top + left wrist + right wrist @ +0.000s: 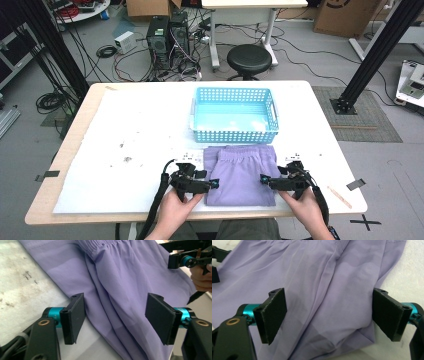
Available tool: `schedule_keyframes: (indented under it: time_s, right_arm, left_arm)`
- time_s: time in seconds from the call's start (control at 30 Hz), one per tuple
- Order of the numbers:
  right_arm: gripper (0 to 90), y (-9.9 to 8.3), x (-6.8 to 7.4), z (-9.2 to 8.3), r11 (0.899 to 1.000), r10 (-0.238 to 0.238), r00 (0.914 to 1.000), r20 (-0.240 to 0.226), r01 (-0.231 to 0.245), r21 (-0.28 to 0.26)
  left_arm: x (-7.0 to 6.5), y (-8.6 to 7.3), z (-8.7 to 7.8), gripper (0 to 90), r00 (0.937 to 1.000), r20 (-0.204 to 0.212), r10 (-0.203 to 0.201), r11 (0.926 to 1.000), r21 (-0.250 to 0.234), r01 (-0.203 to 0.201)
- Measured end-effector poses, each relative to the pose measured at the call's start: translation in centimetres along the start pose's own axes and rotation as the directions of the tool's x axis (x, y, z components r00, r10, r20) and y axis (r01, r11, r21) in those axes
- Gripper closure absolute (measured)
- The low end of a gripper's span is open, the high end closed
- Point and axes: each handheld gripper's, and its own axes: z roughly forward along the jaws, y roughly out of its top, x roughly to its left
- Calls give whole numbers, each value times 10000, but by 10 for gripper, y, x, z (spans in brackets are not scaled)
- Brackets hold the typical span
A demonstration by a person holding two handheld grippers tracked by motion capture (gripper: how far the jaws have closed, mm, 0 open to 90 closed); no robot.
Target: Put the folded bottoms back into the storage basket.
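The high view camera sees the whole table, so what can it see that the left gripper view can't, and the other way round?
The high view alone takes in the light blue perforated plastic basket, the black round stool and the white-covered wooden table whole. The left gripper view alone brings out the gathered elastic waistband and soft folds. Both share the folded lilac cloth shorts, the open left gripper and the right gripper.
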Motion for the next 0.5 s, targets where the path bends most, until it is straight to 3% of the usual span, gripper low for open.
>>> schedule_keyframes:
  time_s: [0.13,0.27,0.33,0.37,0.5]
  right_arm:
    - [288,0,9,3,9993,-371,9980,506,369,37]
    - [342,0,14,4,9976,-698,9930,956,695,64]
    - [350,-1,11,3,9978,-668,9945,802,669,13]
    - [351,-1,10,2,9981,-608,9957,702,609,9]
    - [334,-1,9,3,9977,-679,9959,597,680,6]
  left_arm:
    - [-4,1,4,412,9998,-94,168,9998,90,-167]
    - [-9,-1,3,447,9971,-582,480,9988,106,-475]
    - [-10,-3,-4,438,9878,-1226,963,9953,213,-944]
    - [-8,-4,-7,428,9851,-1397,1003,9949,237,-980]
    - [-3,-4,-11,414,9860,-1511,705,9975,154,-690]
